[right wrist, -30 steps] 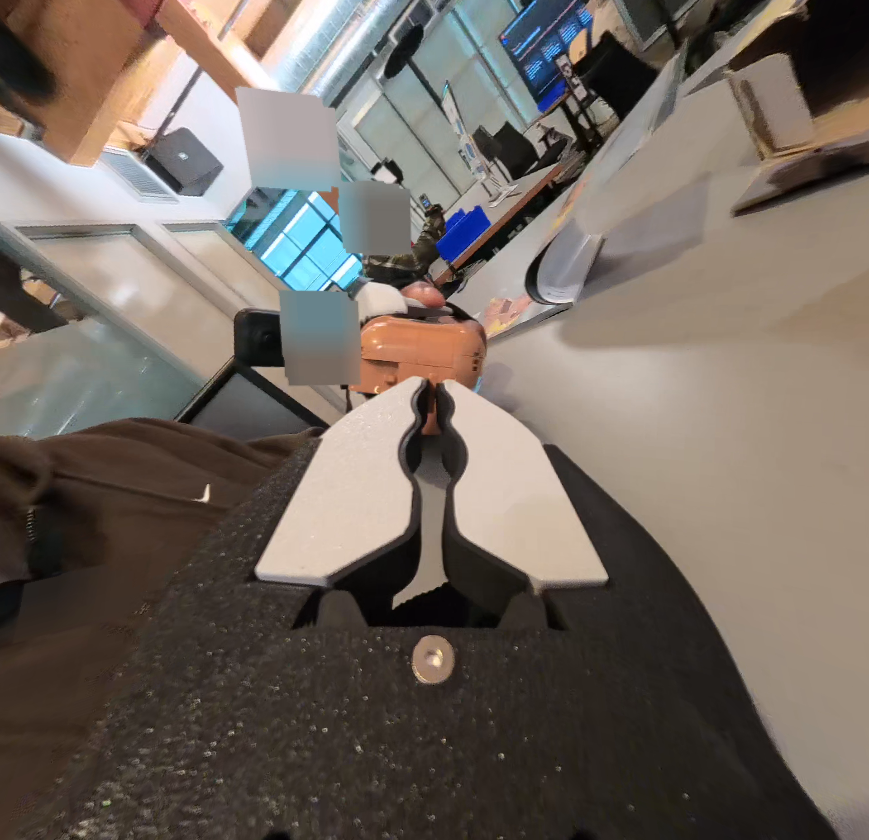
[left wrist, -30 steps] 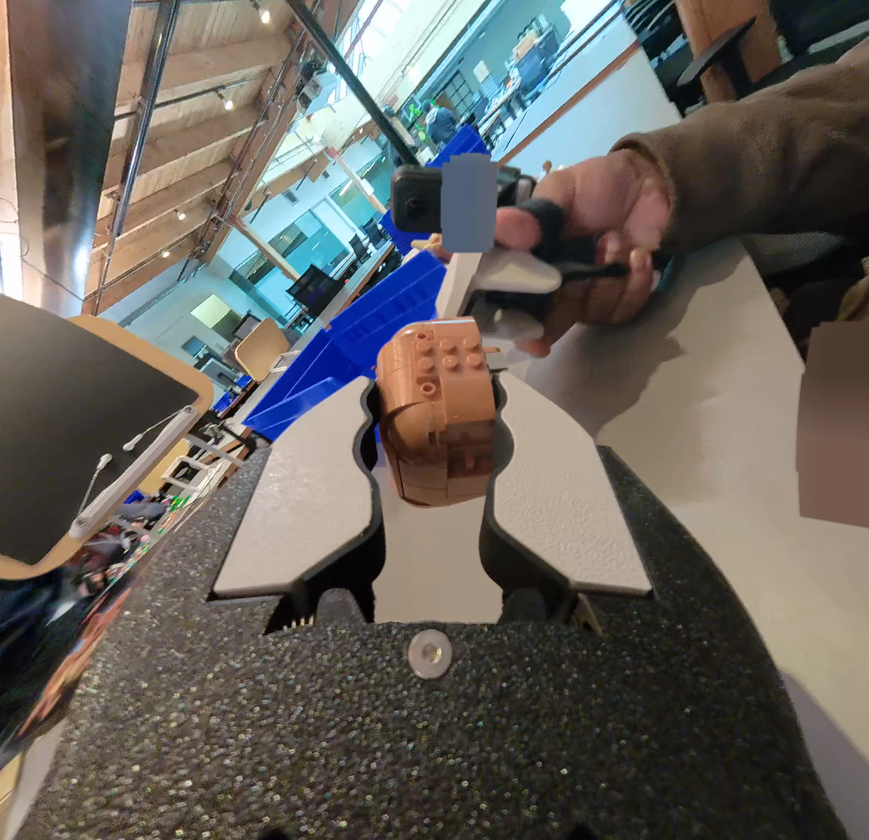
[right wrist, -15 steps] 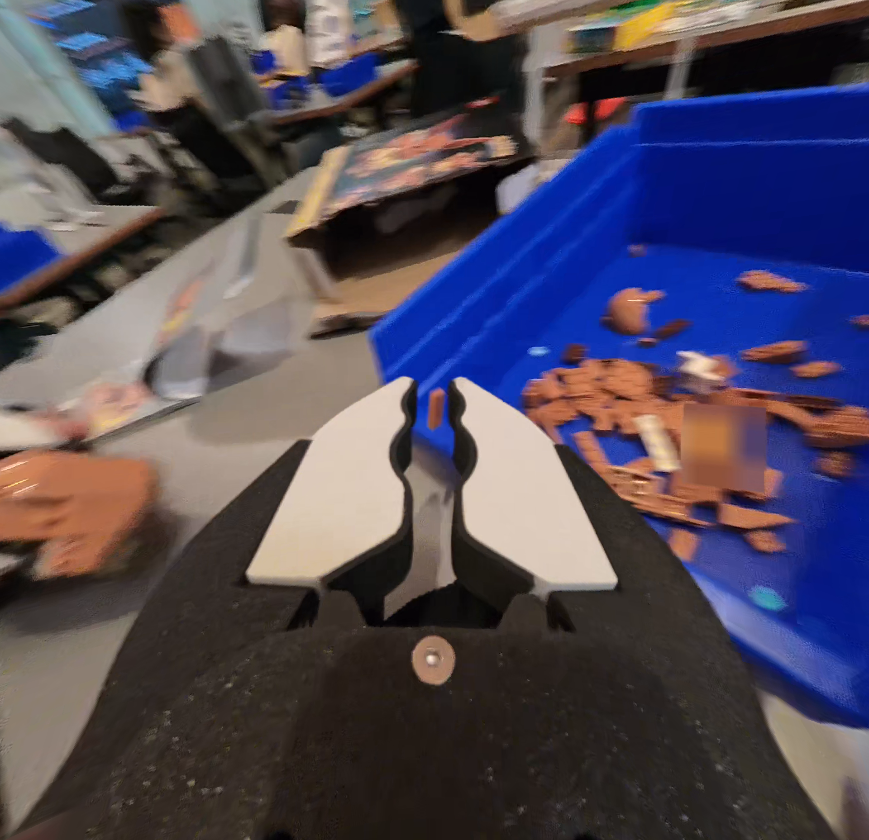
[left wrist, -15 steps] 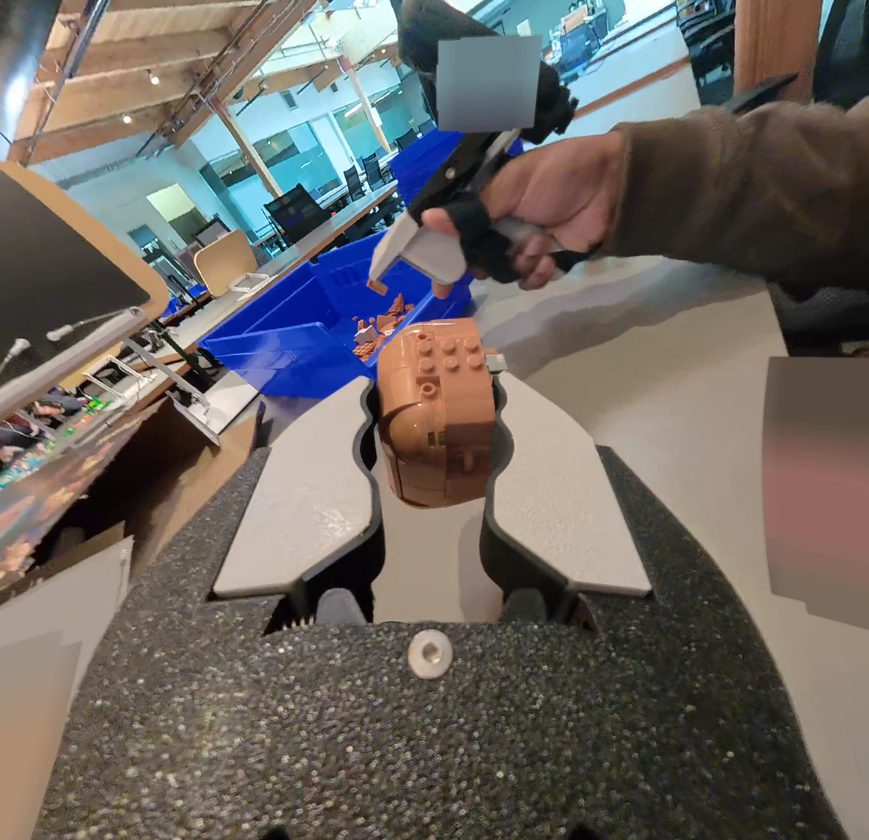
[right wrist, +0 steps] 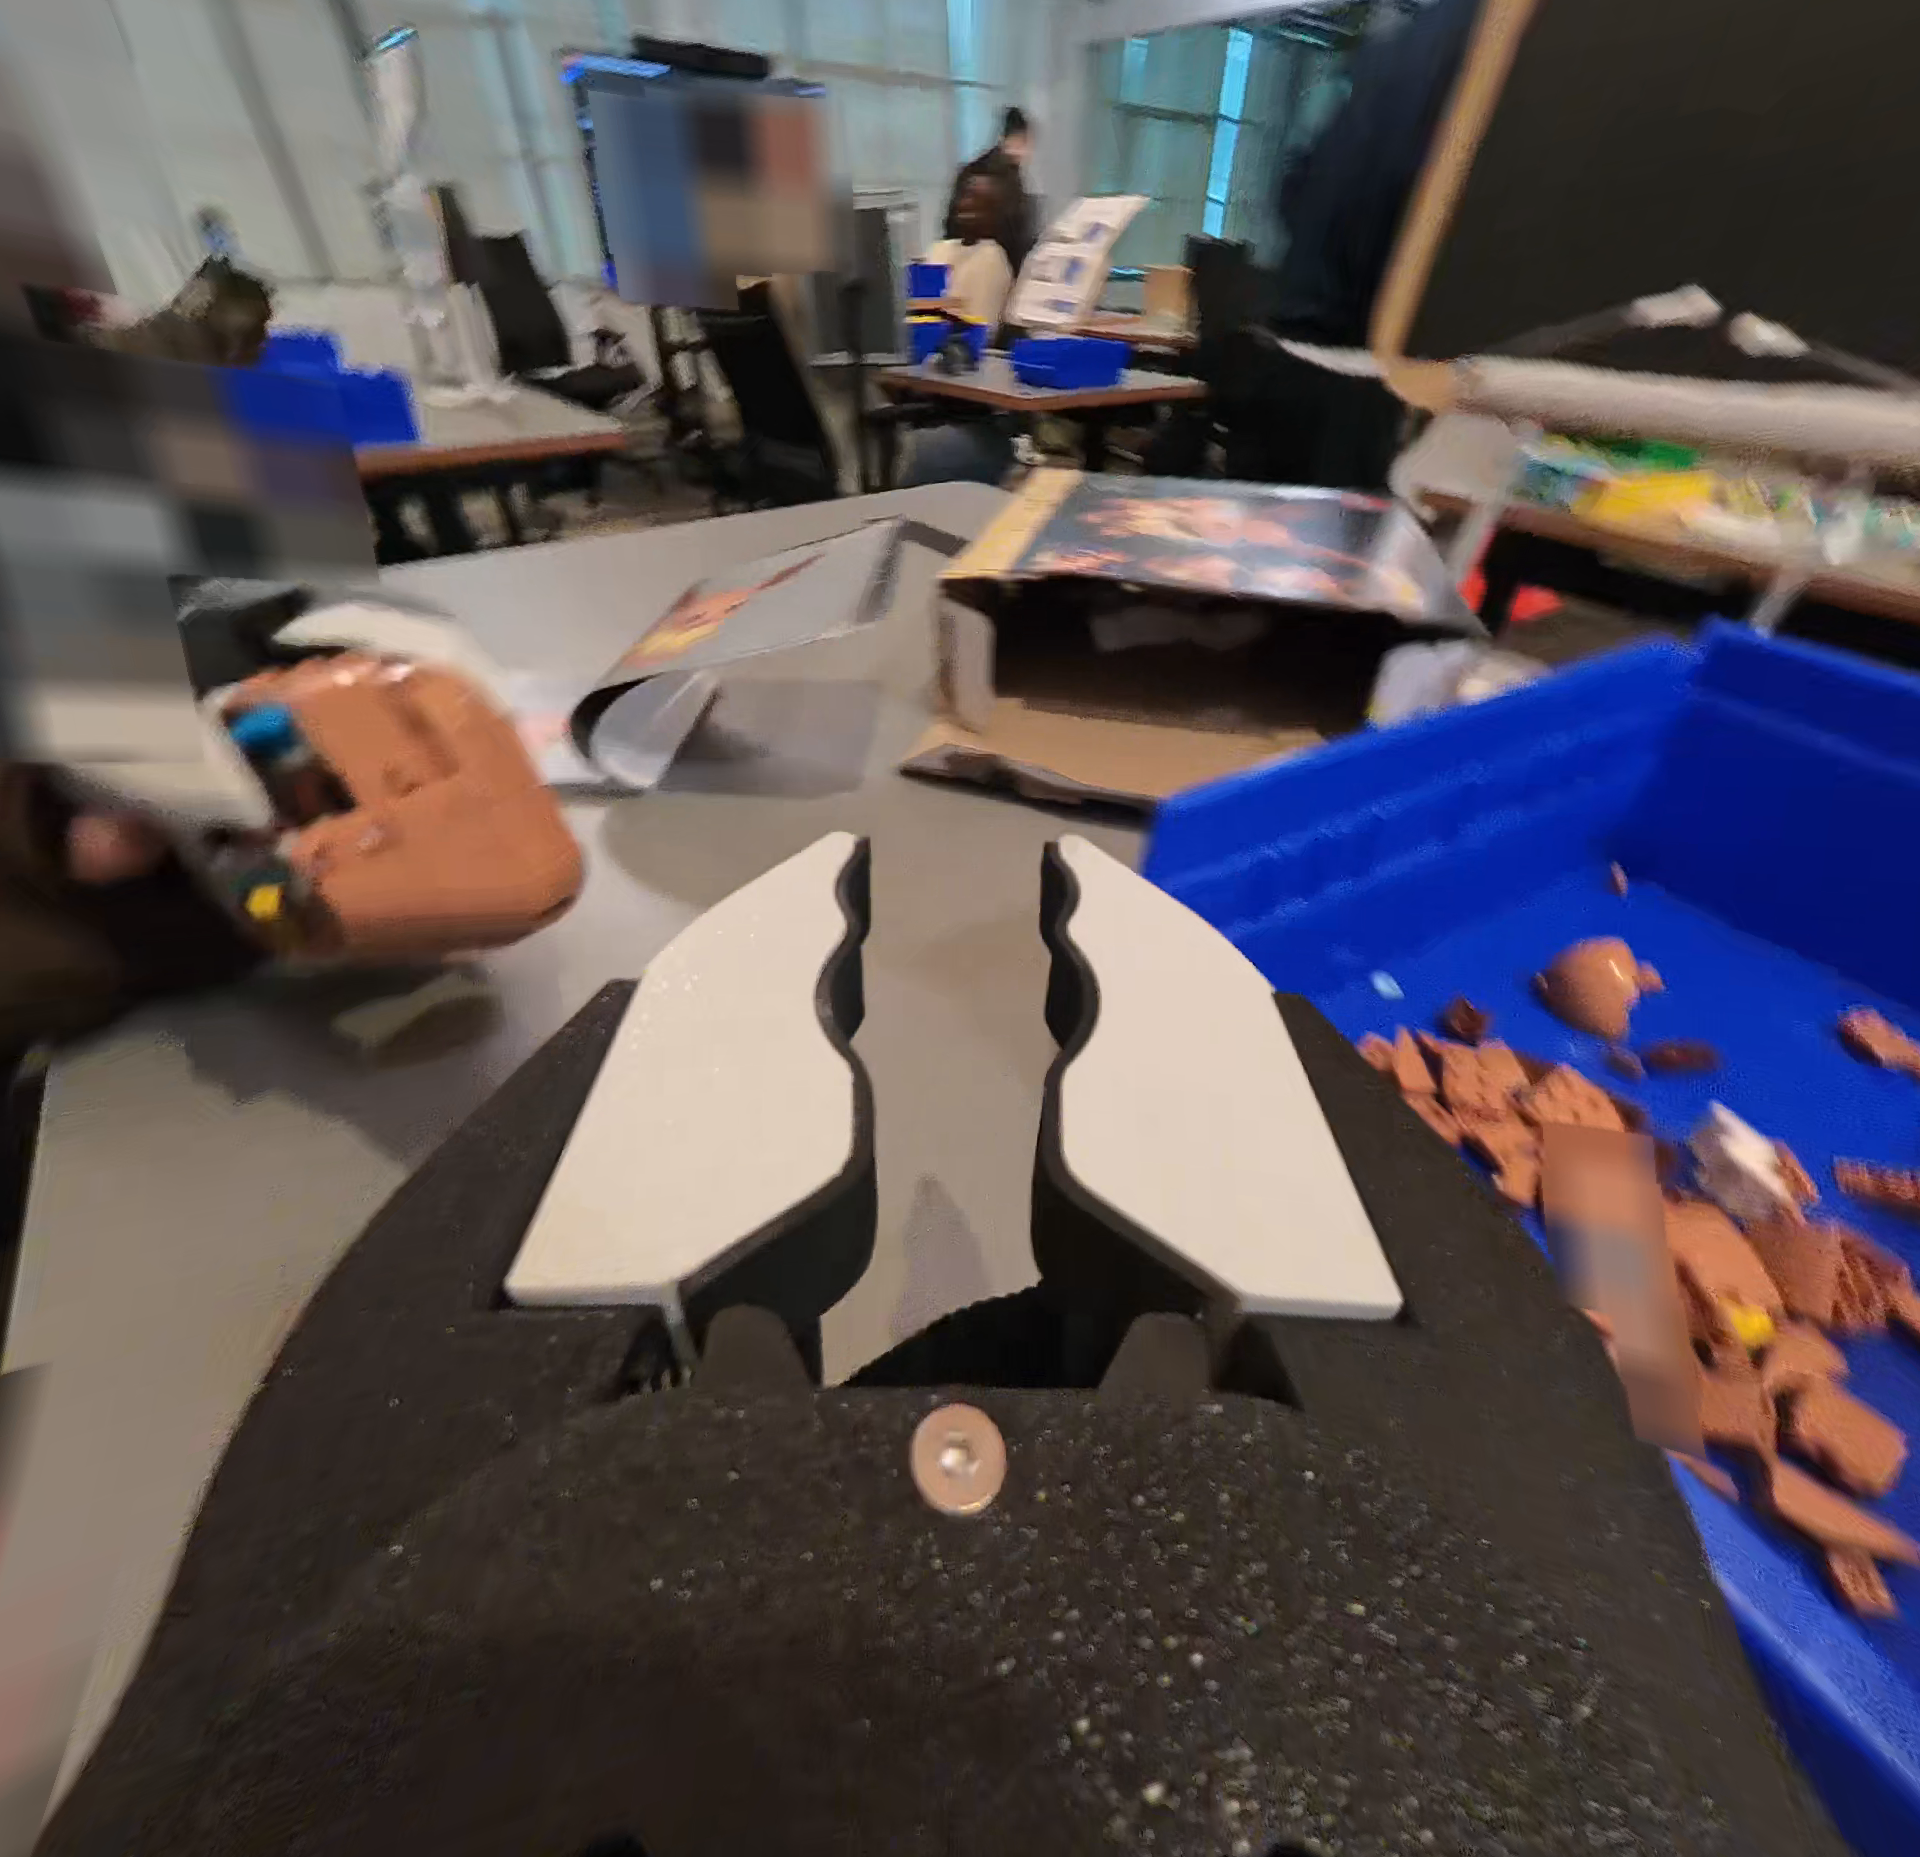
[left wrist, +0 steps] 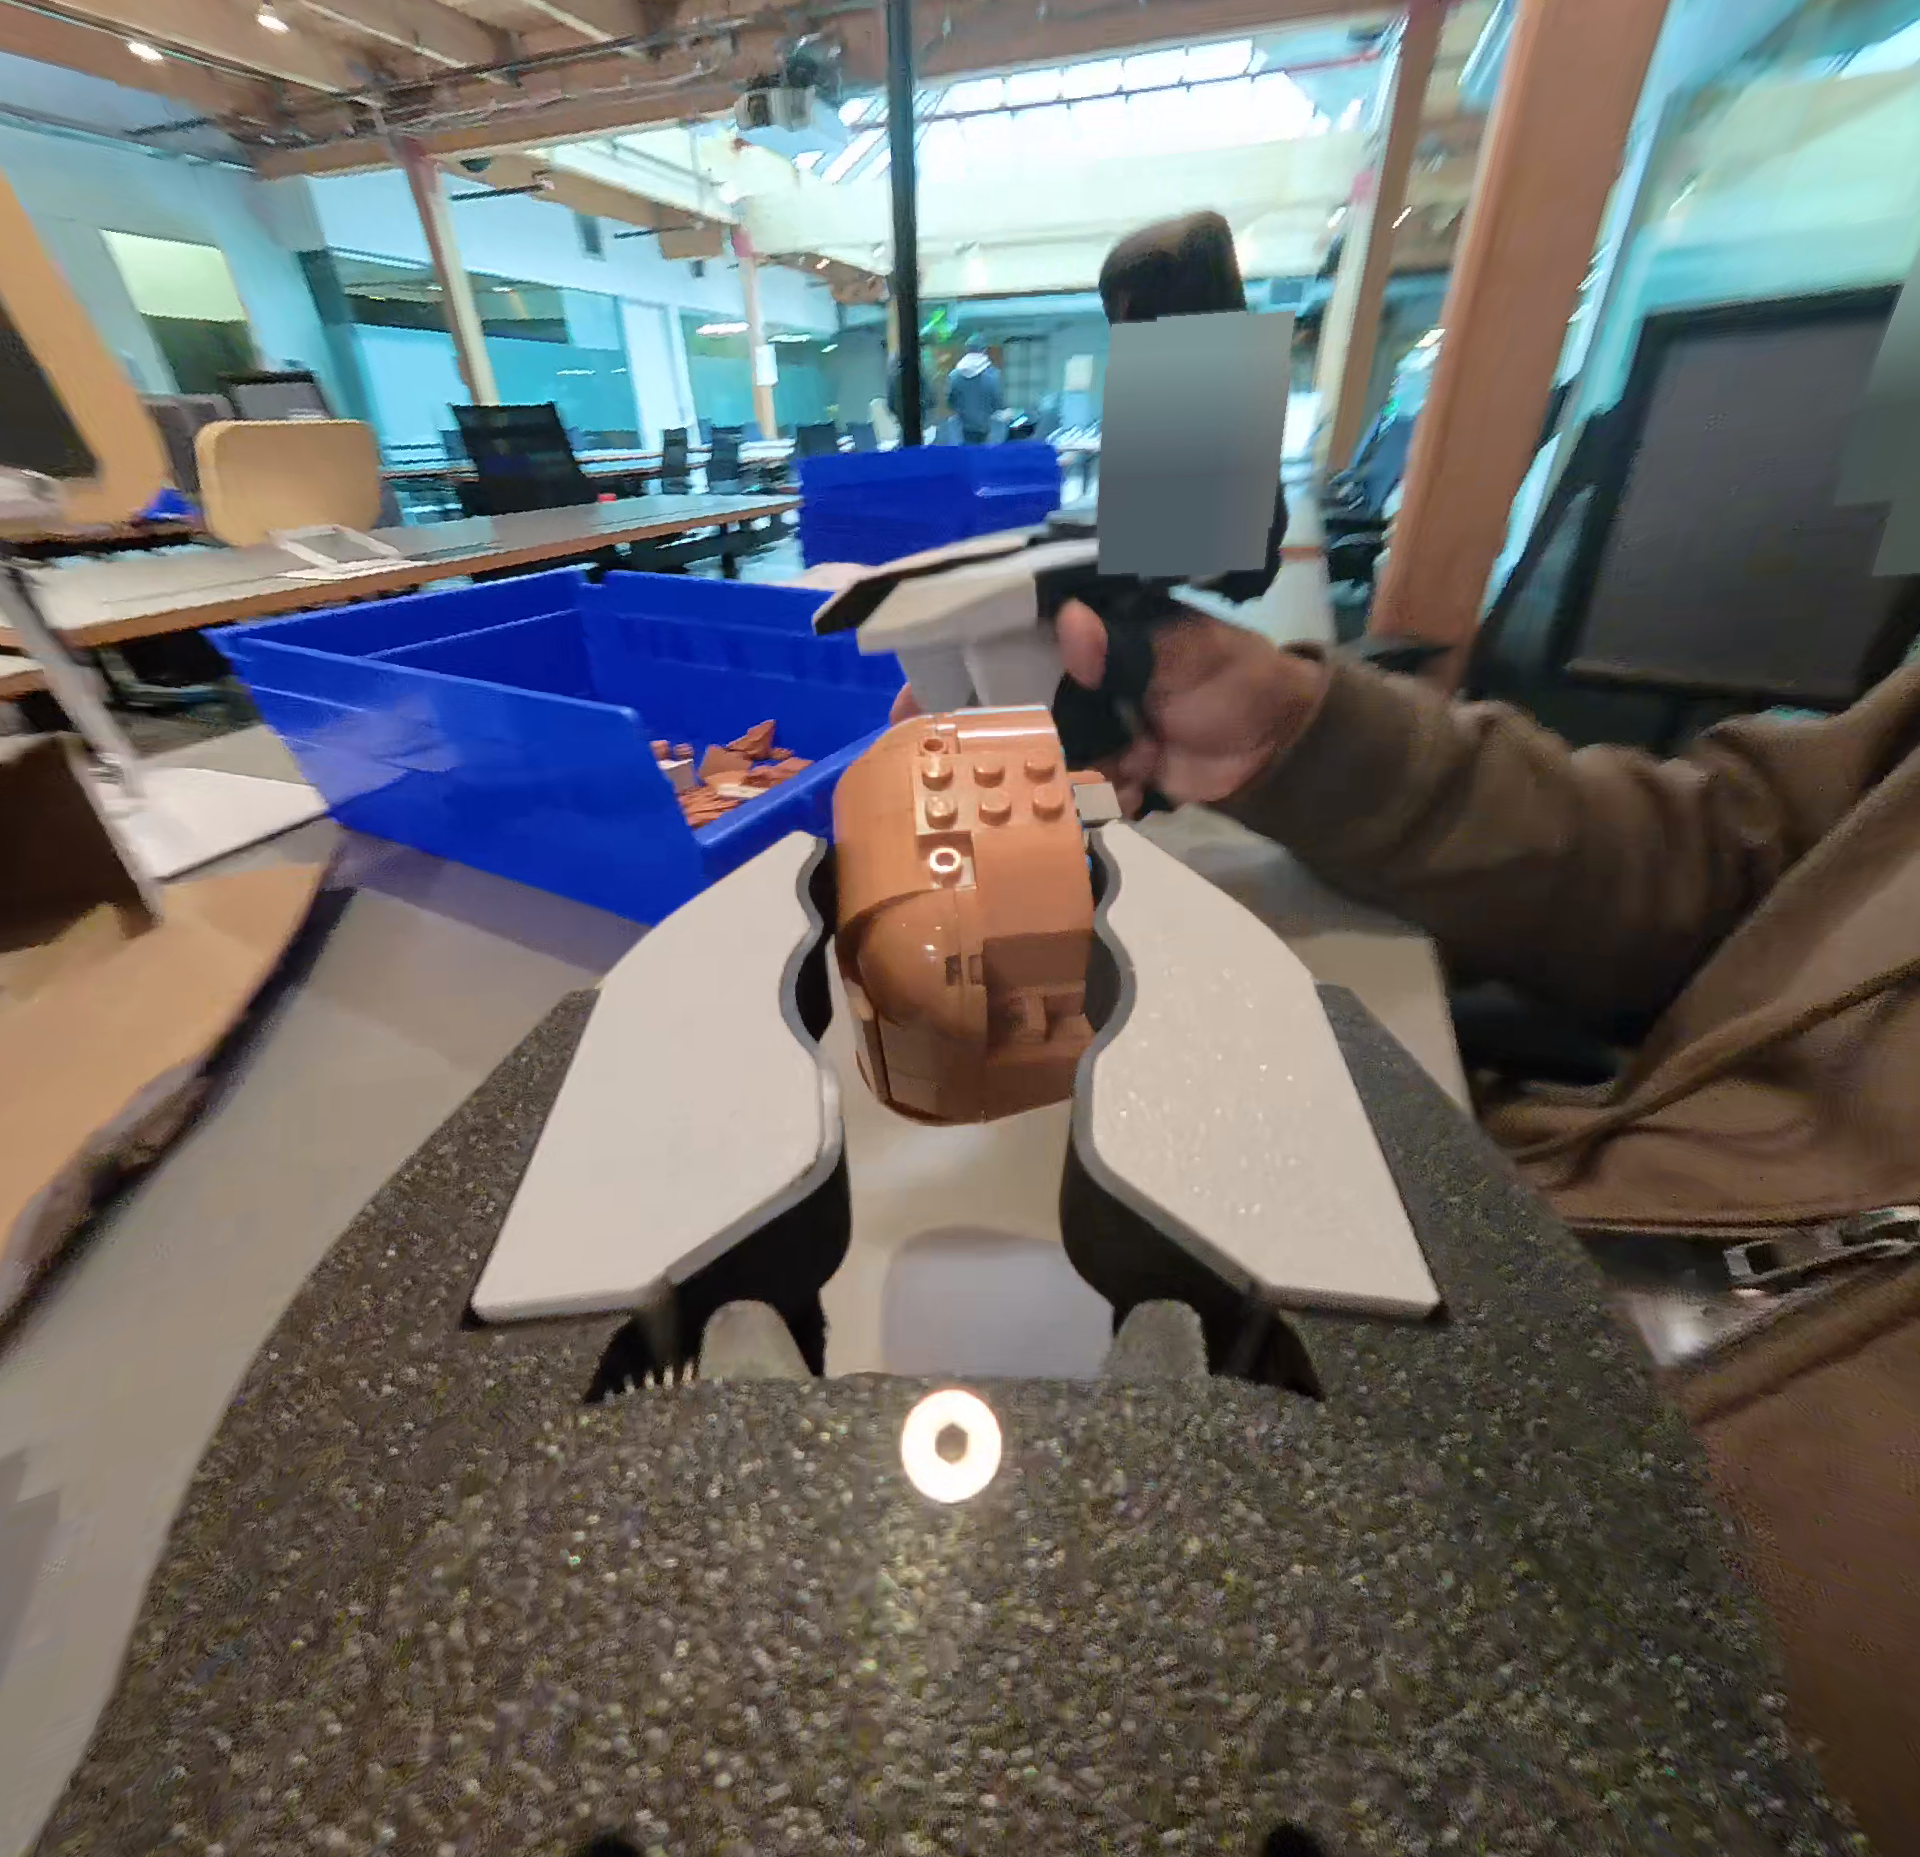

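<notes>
**Left gripper clamps a brown brick model; right gripper empty beside the blue bin**

The left gripper (left wrist: 961,934) has its jaws closed on a rounded brown brick model (left wrist: 961,924), held clear above the grey tabletop (left wrist: 436,1028) with its studded face turned up. The right gripper (right wrist: 951,960) has its jaws parted with nothing between them; it hangs over the tabletop just left of the blue bin (right wrist: 1455,799), and in the left wrist view it sits just beyond the model, in the person's hand (left wrist: 1195,706).

What could go wrong, as I judge it: the model is pinched only on its smooth curved sides, so a knock from the right gripper so close behind it could twist it in the jaws or pop a section loose. The right wrist view is smeared by motion, so how much room lies between the open jaws and the bin's near wall cannot be told; a low pass could clip that wall.

Around them: loose brown pieces (right wrist: 1745,1277) lie heaped in the bin. An open cardboard box (right wrist: 1164,664) and a curled glossy sheet (right wrist: 717,654) lie on the far tabletop. The person's brown sleeve (left wrist: 1507,831) crosses the right side of the left wrist view, hiding the tabletop there.
</notes>
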Demonstrator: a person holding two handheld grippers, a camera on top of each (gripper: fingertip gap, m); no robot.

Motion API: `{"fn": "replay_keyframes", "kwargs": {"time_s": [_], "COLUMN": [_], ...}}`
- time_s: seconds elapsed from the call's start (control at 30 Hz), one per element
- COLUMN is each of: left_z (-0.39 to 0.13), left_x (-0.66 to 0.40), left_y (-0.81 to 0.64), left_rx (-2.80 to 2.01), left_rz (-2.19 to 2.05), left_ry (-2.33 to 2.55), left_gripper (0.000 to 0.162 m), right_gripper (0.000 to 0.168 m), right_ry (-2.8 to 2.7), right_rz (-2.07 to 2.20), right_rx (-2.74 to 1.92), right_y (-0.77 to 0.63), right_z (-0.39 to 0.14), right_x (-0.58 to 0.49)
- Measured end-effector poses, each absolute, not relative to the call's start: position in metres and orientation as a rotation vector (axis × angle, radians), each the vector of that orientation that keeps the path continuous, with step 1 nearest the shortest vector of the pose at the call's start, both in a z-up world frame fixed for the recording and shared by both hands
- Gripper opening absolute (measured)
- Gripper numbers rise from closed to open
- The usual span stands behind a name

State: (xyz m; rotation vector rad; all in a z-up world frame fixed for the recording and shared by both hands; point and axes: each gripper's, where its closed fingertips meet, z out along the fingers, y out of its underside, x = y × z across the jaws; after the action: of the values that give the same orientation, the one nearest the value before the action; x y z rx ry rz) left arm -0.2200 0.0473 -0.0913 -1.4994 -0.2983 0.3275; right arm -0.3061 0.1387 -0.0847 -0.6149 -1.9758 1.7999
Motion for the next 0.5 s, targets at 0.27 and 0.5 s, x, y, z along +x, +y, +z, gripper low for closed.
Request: {"fn": "replay_keyframes", "kwargs": {"time_s": [0.27,0.5], "left_z": [-0.079,-0.082], "left_x": [-0.214,-0.214], "left_y": [0.038,0.040], "left_rx": [-1.308,-1.324], "left_rz": [-0.057,-0.055], "left_ry": [-0.377,-0.383], "left_gripper": [0.046,0.046], "right_gripper": [0.031,0.030], "right_ry": [-1.973,-1.882], "right_rz": [1.611,1.633], "right_rx": [0.127,0.209], "right_y": [0.076,0.066], "right_z": [-0.094,-0.087], "right_x": [-0.222,-0.205]}}
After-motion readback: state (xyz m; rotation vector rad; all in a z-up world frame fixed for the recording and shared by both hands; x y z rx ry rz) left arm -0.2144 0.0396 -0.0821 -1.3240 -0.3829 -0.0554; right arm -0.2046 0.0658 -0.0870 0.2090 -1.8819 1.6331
